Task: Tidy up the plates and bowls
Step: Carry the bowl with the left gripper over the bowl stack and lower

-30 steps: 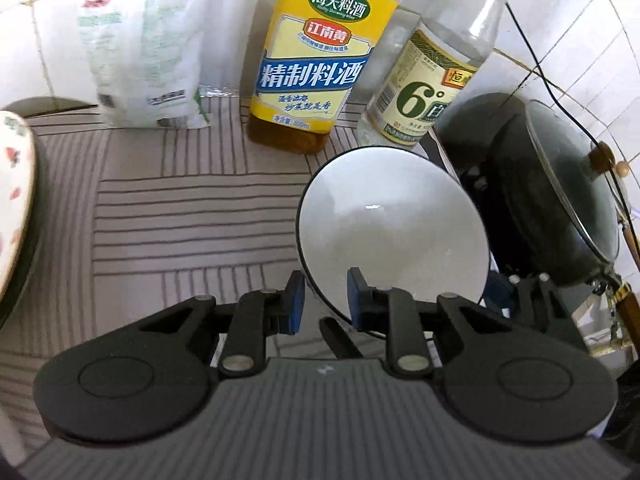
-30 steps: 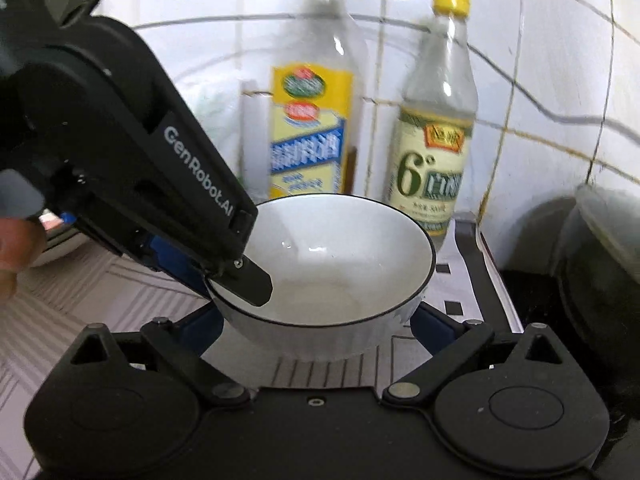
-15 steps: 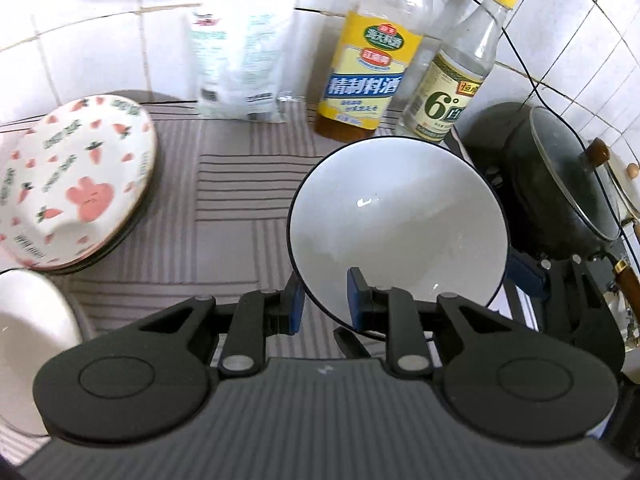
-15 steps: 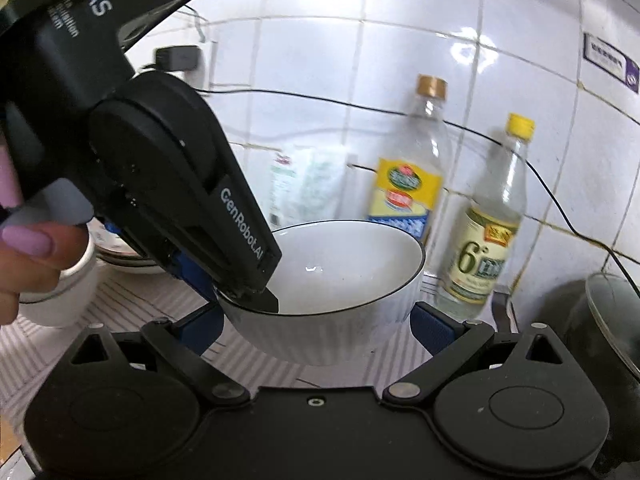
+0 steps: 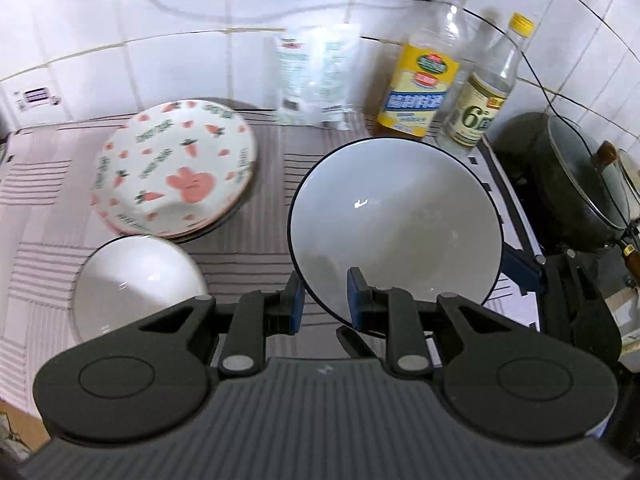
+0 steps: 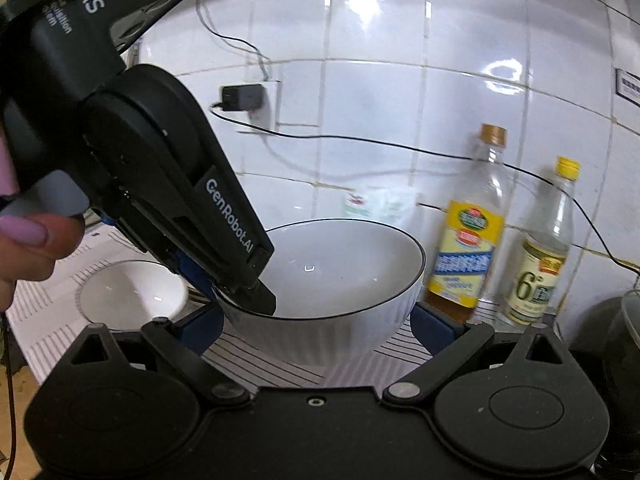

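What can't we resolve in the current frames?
- Underside of the held bowl: hidden in both views, by its own wall.
- How many carrot plates are stacked: left view, the top plate covers them.
- Pouch print: motion-blurred, left view.
- Right gripper pad contact: right view, the bowl hides it.

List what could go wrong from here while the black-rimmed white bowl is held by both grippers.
1. The left gripper pinches only the near rim of the bowl, so a slip could drop it.
2. The right gripper straddles the bowl's sides; uneven motion between the two hands might twist it loose.
3. A second white bowl and the carrot-pattern plates sit close by, and a low pass could knock them.
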`<state>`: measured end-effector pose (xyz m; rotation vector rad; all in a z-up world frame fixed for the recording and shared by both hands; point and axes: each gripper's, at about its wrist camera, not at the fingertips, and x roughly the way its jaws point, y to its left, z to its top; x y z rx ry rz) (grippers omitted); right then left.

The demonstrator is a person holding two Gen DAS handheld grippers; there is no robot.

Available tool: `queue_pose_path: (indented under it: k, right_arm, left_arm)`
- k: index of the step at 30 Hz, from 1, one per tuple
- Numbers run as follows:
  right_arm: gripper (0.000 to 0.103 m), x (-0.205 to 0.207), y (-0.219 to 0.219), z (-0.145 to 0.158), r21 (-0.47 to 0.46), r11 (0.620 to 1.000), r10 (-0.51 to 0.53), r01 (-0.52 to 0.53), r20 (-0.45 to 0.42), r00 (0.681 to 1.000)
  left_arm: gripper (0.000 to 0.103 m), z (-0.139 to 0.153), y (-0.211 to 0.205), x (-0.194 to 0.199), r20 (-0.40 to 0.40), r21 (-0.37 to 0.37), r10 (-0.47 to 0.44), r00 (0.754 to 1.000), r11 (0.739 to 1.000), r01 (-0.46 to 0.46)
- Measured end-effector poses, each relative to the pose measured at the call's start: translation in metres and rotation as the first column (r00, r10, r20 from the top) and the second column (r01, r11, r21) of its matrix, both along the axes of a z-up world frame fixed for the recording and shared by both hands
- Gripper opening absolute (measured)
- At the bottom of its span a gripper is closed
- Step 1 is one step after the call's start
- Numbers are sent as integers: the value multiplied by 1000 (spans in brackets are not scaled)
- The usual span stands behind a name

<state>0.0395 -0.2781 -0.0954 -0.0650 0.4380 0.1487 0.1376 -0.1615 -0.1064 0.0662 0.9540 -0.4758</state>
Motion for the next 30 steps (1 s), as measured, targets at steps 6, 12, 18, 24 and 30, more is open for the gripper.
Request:
queue_pose_path:
  k: [6,12,18,24,30]
  right_arm:
    - [101,-5,28,9,18,998,53,-53,4,999]
    - [101,-4,53,15,16,993,120,-120,0,993]
    - [101,-1,81,14,32,983,183,-183,8,983]
    - [101,12,105,4,66,968,243,-241,-27,970]
    - [101,24,122,-11,85,957,282,-276,-71,957]
  left_arm:
    - [21,6,34,-13,20,20,50,999,999,-50]
    - [21,9,71,-21,20,-1,107,994,994,-107]
    - [21,8,105,-21,14,22,176,984,984,-176]
    - [21,-7,128,-11,-10,61,234,972,971,-233]
    - [21,-21,138,3,-24,114,269,963,958,-265]
